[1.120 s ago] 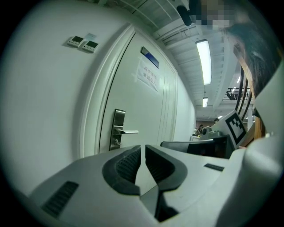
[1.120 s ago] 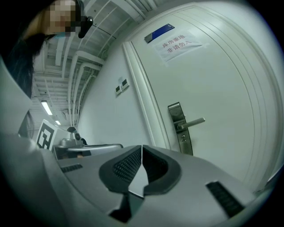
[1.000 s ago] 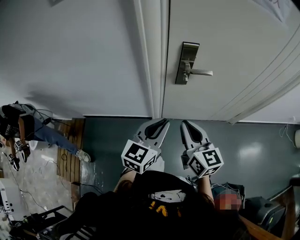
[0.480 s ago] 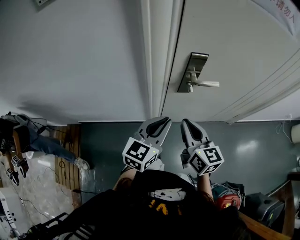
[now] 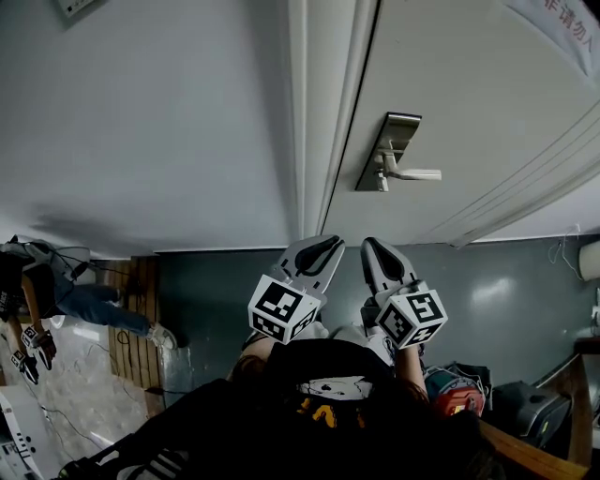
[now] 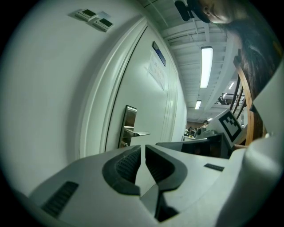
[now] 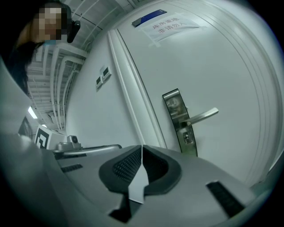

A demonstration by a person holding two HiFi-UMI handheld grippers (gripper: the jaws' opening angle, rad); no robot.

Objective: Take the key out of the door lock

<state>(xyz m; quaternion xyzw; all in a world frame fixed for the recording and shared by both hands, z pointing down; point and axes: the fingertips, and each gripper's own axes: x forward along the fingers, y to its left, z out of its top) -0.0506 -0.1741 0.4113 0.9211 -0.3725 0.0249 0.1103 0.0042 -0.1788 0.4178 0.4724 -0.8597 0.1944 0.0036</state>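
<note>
A steel lock plate with a lever handle is mounted on the white door, well ahead of both grippers. In the right gripper view the lock plate carries the handle, and below it sits a small lock cylinder; the key is too small to make out. The left gripper view shows the lock plate edge-on. My left gripper and right gripper are held side by side at waist height, both shut and holding nothing, far short of the door.
The white door frame runs left of the lock, with a plain wall beyond it. A paper notice is stuck on the door. A person stands at the far left near wooden boards. Bags and gear lie on the floor at my right.
The head view has shifted, so the lock plate now sits a little further right and lower in the picture. Both grippers stay shut in the same place.
</note>
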